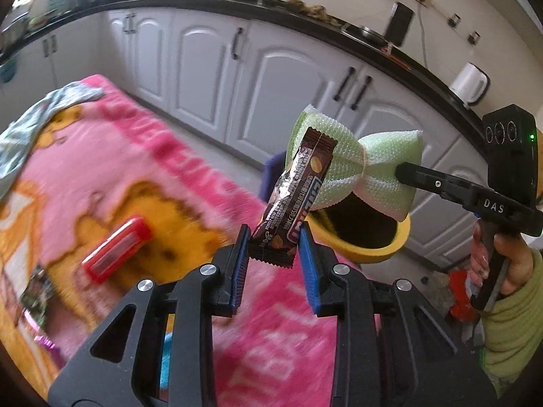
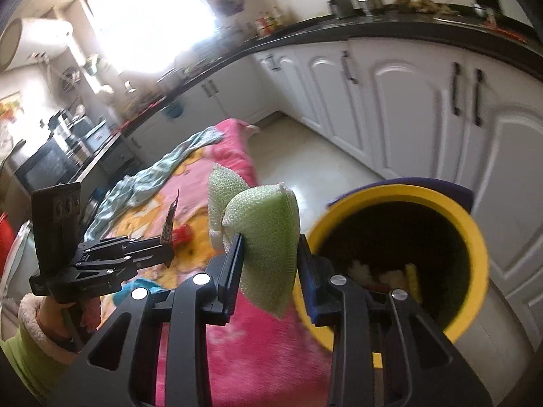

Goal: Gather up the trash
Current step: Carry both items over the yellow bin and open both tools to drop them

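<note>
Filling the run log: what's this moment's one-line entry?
left gripper: holds wrapper | right gripper: holds sponge | bin: nearby

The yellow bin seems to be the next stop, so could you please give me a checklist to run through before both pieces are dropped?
1. Left gripper clamps the brown wrapper: ok.
2. Right gripper clamps the green sponge: ok.
3. Yellow bin mouth open, room inside: ok.
4. Sponge over the mouth: not ok, beside the rim.
5. Wrapper over the mouth: cannot tell.
</note>
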`<state>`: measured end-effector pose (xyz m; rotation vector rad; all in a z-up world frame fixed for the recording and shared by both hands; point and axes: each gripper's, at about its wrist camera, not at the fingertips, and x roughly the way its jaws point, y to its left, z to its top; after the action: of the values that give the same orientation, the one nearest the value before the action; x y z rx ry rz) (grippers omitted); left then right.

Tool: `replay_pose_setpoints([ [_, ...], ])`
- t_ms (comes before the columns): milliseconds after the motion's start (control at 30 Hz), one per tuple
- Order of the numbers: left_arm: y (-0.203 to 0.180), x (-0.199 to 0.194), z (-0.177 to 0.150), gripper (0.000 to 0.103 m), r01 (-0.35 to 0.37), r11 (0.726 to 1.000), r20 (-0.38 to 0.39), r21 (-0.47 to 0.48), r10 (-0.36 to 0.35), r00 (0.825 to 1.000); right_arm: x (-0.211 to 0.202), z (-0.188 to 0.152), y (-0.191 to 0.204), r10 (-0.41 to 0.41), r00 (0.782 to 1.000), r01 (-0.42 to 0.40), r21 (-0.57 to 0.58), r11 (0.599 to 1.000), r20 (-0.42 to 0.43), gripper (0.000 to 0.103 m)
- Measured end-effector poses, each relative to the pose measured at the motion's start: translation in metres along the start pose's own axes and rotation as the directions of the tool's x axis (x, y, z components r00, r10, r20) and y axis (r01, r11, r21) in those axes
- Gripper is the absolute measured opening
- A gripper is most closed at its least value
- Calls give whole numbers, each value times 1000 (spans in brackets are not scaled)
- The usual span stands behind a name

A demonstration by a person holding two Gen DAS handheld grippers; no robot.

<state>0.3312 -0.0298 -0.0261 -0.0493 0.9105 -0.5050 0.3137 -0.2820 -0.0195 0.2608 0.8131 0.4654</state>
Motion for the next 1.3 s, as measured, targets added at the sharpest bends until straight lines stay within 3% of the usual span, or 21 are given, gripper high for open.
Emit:
replay_pose_setpoints([
  [400,-76,83,31,22,118,986,-87,115,-108,990,-39,-14,-89,-133,991,128,137,982,31,30],
  [667,-108,129,42,22,148,978,-138,146,-128,982,-37,-23,-122,-194,981,189,197,962,7,31],
  [800,-114,146,46,22,147,978,-157,147,-123,980,-33,-25,-130,-194,981,188,227,955,2,35],
  [833,-113,148,46,22,144,979,-157,144,-122,980,-30,-25,-133,-201,980,196,237,952,-3,39],
  [867,-113,150,46,23,146,980,-161,138,-123,979,-28,-25,-134,-208,978,203,245,948,-4,49],
  [900,-111,154,45,25,150,980,-171,129,-128,977,-26,-26,-135,-208,978,201,254,946,-2,55],
  [1000,-105,158,43,53,126,985,-173,120,-104,979,-21,-27,-134,-204,979,199,259,945,-9,56],
  [1167,-93,156,38,57,110,989,-168,101,-92,982,-14,-30,-130,-199,980,199,260,945,-26,57],
  [1300,-83,149,37,70,88,992,-160,86,-74,984,-14,-30,-127,-196,980,197,259,945,-29,59],
])
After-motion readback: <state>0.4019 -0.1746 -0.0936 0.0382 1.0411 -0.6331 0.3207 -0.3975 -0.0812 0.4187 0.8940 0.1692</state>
